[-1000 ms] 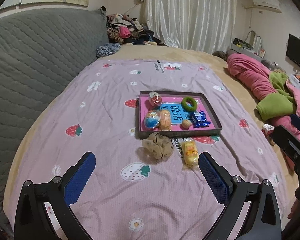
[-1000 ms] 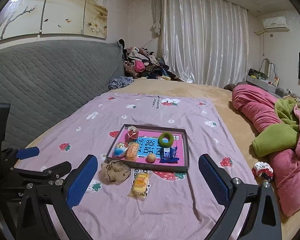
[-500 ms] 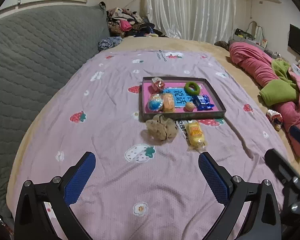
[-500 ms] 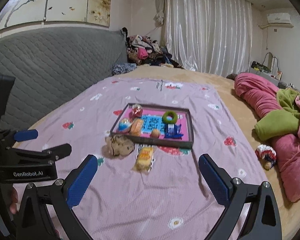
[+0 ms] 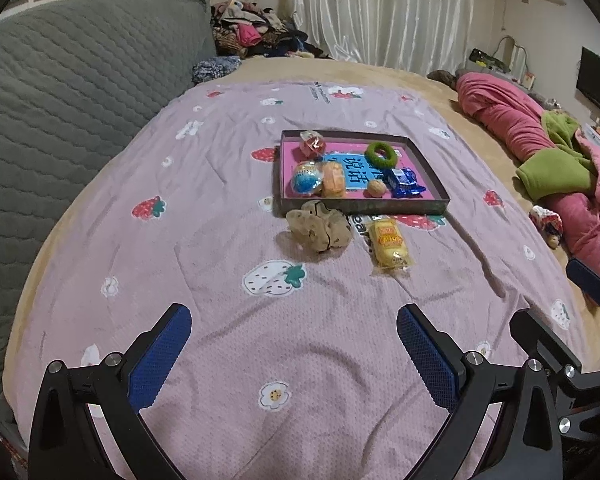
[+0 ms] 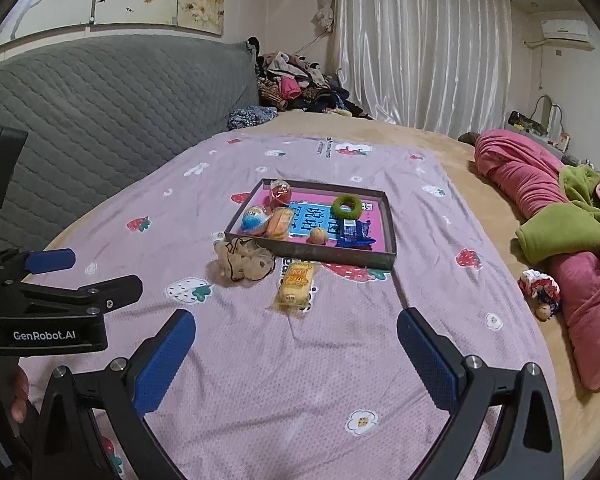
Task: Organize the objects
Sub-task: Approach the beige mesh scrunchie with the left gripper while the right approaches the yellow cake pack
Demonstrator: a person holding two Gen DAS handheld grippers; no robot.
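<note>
A dark tray (image 5: 360, 207) (image 6: 312, 254) with a pink floor sits on the purple strawberry blanket and holds several small items, among them a green ring (image 5: 381, 155) (image 6: 348, 207) and a blue packet (image 5: 404, 182) (image 6: 354, 232). In front of the tray lie a tan scrunchie (image 5: 319, 229) (image 6: 244, 259) and a yellow snack packet (image 5: 388, 242) (image 6: 296, 285). My left gripper (image 5: 294, 358) is open and empty, well short of the scrunchie. My right gripper (image 6: 296, 362) is open and empty, short of the packet. The left gripper also shows at the left of the right wrist view (image 6: 80, 280).
A grey quilted headboard (image 5: 60, 92) runs along the left. A pink and green duvet (image 5: 560, 168) (image 6: 560, 232) is heaped on the right, with a small doll (image 6: 540, 292) beside it. Clothes (image 6: 296, 84) are piled at the far end by the curtains.
Both grippers have come closer to the bed and tilted down, so the tray and loose items sit nearer and higher in view. Both stay open. No object has moved.
</note>
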